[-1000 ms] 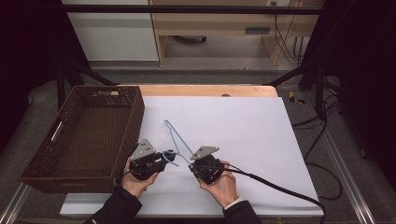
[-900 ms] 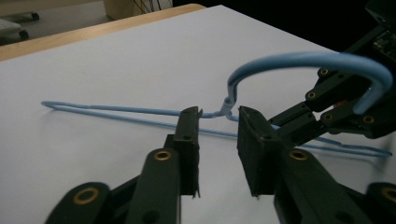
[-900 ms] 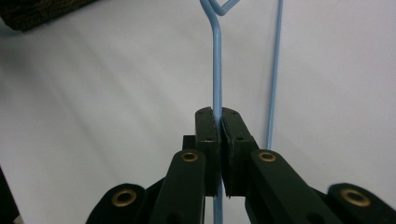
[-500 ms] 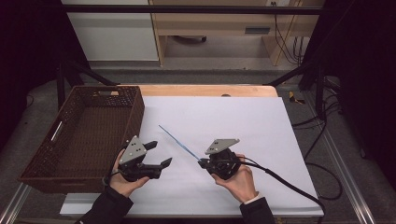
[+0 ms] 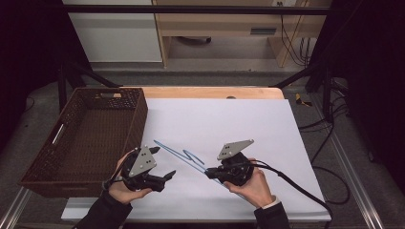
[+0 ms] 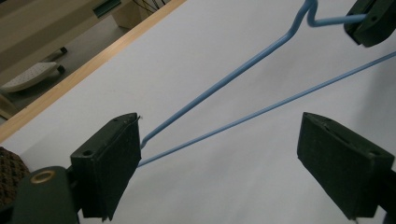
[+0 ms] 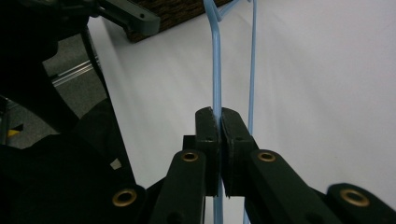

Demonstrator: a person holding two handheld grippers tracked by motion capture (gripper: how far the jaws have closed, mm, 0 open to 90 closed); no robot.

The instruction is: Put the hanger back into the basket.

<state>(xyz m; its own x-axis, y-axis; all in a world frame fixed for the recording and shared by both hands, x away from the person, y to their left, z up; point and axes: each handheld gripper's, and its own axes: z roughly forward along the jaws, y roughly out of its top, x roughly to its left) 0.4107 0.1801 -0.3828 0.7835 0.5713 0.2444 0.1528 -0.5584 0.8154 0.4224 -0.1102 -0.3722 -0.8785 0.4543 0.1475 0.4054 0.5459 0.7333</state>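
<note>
Pinching one wire of the blue hanger (image 5: 184, 157) between fully closed jaws, the right gripper (image 5: 210, 173) is carrying it alone above the surface's (image 5: 229, 124) near edge, while the left gripper (image 5: 168, 175), just opening wide, is gripping nothing beside the basket (image 5: 90, 133).

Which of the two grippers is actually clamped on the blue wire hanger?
The right gripper: its jaws pinch the blue wire hanger, while the left gripper gapes open.
</note>
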